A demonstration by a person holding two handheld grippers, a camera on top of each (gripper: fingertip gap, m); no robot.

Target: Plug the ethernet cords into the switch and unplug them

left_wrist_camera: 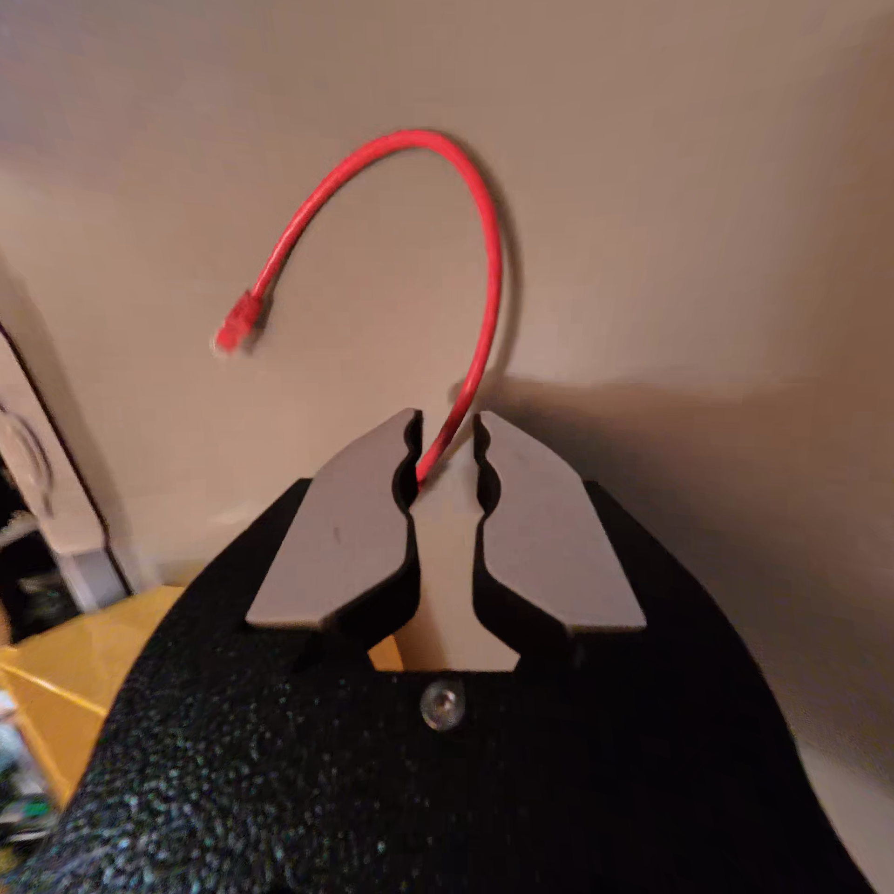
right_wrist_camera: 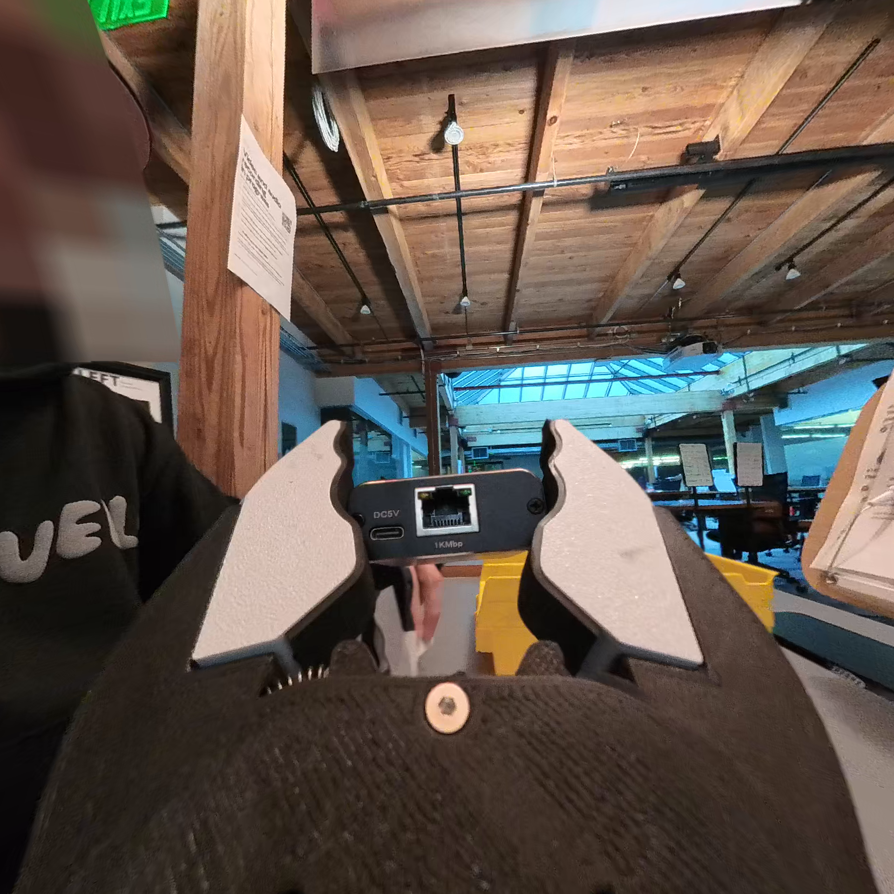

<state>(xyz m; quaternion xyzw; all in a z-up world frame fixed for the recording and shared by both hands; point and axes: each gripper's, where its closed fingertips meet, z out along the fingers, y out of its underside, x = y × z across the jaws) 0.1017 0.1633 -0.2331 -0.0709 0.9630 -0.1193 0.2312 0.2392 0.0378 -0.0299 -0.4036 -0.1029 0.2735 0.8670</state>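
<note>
1. The left gripper [left_wrist_camera: 449,416] had its grey fingers drawn close with a narrow gap between the tips, and a red ethernet cord [left_wrist_camera: 484,271] rose out of that gap. Where the cord was pinched lay hidden behind the left finger, so the hold itself could not be made out.
2. From the fingers the cord arched up and over to the left, ending in a red plug [left_wrist_camera: 238,321] that hung free in the air (blurred, its clip impossible to tell).
3. Behind it stood a plain beige wall [left_wrist_camera: 677,193]; a yellow bin [left_wrist_camera: 72,677] was cut off at the lower left edge, with blurred clutter beside it.
4. The right gripper [right_wrist_camera: 446,435] was clamped on a small black switch [right_wrist_camera: 503,517], one finger pressed to each end of it.
5. The switch faced the camera with an empty ethernet port [right_wrist_camera: 446,510] at its middle and a small slot to its left; the rest of its body was hidden behind the front face.
6. Below it showed part of a yellow bin [right_wrist_camera: 498,609], and to the left a person in a dark sweatshirt [right_wrist_camera: 72,508], partly cut off.
7. A wooden post [right_wrist_camera: 227,338] bearing a paper sheet stood beyond.
</note>
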